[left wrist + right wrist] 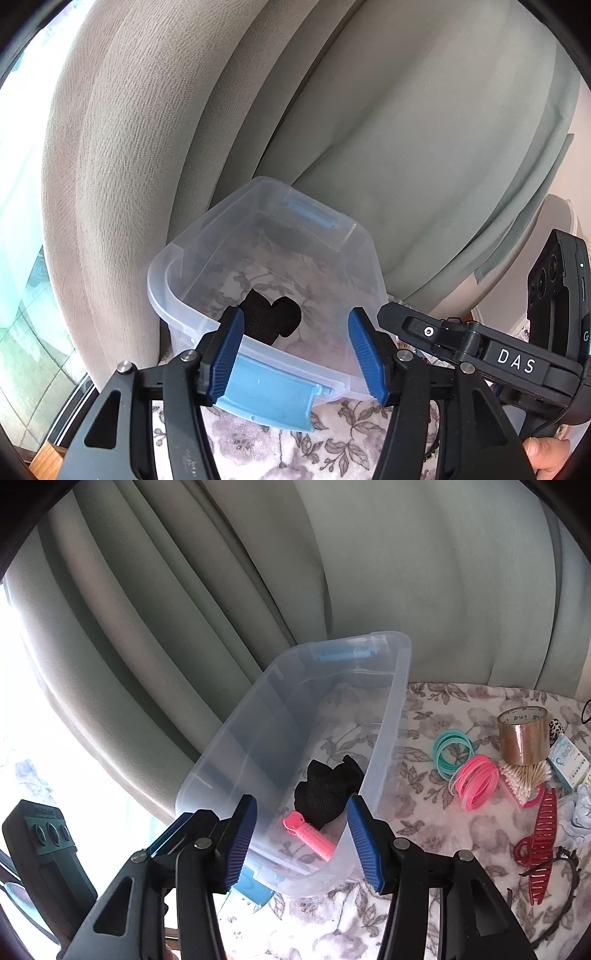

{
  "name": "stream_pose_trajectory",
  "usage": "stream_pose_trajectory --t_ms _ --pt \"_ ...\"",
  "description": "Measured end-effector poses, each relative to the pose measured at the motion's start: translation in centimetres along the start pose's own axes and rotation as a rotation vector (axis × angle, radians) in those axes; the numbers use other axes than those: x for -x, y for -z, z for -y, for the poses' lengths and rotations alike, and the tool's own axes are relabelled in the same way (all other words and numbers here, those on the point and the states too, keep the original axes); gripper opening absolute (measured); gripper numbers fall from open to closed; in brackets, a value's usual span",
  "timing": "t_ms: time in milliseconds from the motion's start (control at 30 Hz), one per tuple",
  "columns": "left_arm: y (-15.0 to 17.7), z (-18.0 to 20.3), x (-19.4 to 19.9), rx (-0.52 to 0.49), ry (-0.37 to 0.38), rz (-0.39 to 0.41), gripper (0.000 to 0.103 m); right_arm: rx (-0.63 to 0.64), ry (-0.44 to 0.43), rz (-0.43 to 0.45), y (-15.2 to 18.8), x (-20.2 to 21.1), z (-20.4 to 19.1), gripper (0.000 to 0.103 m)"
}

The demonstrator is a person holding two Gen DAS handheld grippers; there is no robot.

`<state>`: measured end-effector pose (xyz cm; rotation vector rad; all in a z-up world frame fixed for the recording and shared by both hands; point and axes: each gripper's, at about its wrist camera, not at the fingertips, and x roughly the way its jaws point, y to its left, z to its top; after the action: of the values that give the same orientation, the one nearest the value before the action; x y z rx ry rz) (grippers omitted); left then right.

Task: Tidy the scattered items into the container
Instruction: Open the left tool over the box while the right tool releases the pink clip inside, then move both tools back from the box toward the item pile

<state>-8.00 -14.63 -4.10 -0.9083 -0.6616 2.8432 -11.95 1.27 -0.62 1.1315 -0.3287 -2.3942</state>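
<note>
Left wrist view: I am holding the left gripper (295, 347) released, nothing between its blue pads, over the near end of the clear container (343, 236). A black cloth item (271, 317) is lying inside, just ahead of the left pad.

Right wrist view: I am keeping the right gripper (301, 834) released and empty above the container's near corner. A pink hair roller (310, 836) is resting inside between the pads. To the right, outside, pink bangles (476, 781), teal bangles (452, 753), a tape roll (522, 734), cotton swabs (524, 779) and a red claw clip (537, 845) are lying on the floral cloth (424, 812).

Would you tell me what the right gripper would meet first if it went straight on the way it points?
Probably the pink hair clip inside the clear bin; depth is uncertain.
</note>
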Motion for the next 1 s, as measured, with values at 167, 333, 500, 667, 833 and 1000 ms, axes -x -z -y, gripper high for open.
stream_pose_trajectory --t_ms 167,333,500,667,833,1000 --pt "0.4 1.0 0.8 -0.016 -0.008 0.006 0.07 0.002 0.004 0.011 0.4 1.6 0.3 0.057" --pt "0.9 2.6 2.6 -0.043 -0.031 0.013 0.079 -0.016 0.008 0.041 0.7 4.0 1.5 0.063" --pt "1.3 6.0 4.0 -0.13 -0.061 0.018 0.082 -0.04 0.04 0.11 1.4 7.3 3.9 0.076" --pt "2.4 10.4 4.6 -0.241 -0.085 0.044 0.087 -0.076 0.106 0.235 1.8 11.5 7.8 0.091" --pt "4.7 14.5 4.4 -0.327 -0.076 0.046 0.092 -0.118 0.191 0.318 3.4 15.0 12.4 0.103" --pt "8.0 17.5 1.9 -0.357 -0.035 -0.044 0.093 -0.154 0.298 0.285 5.6 16.1 17.5 0.103"
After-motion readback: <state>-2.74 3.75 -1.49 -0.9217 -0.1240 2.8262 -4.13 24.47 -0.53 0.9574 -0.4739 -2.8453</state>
